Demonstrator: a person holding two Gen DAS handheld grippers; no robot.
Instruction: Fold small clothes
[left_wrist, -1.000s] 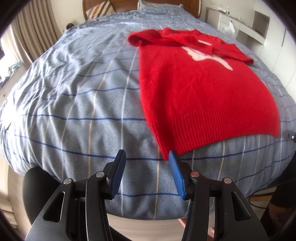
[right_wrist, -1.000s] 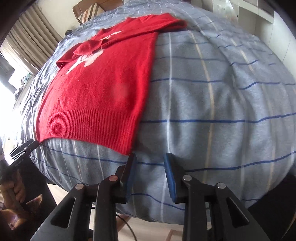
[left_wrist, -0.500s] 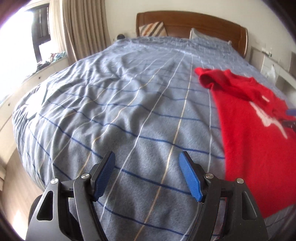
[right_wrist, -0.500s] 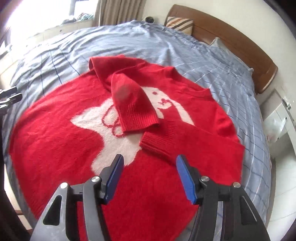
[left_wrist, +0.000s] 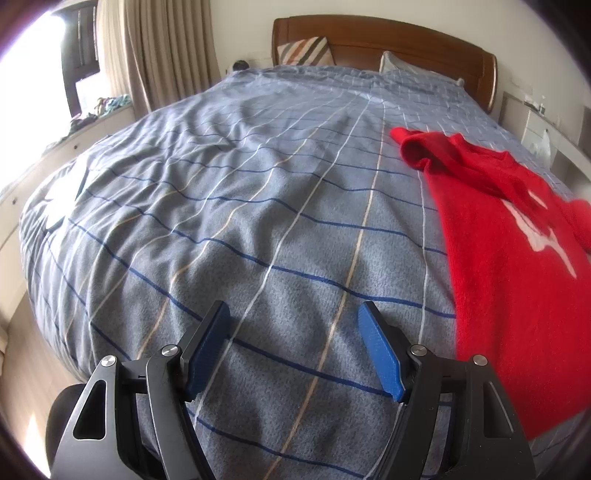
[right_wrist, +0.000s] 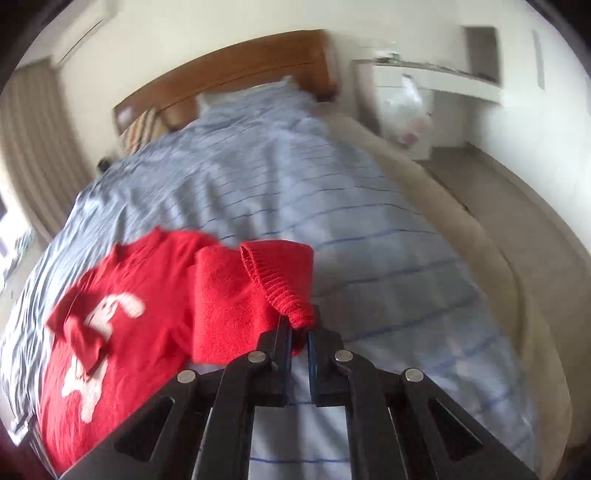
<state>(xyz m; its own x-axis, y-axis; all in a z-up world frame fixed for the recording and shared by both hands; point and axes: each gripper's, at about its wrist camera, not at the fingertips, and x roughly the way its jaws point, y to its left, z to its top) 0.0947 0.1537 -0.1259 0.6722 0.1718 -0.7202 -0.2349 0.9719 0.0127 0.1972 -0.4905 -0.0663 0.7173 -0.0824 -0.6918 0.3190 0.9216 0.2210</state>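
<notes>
sweater (right_wrist: 122, 354) cuff (right_wrist: 280, 291) pinched in right claw (right_wrist: 299, 332); left claw (left_wrist: 295, 347) spread over bedspread (left_wrist: 221, 221).

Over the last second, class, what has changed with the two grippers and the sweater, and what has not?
The right gripper, open above the sweater half a second ago, has shut on the ribbed cuff of a sleeve and lifted it toward the right, off the chest. The left gripper stays open and empty over the bedspread. The sweater's body still lies flat.
</notes>
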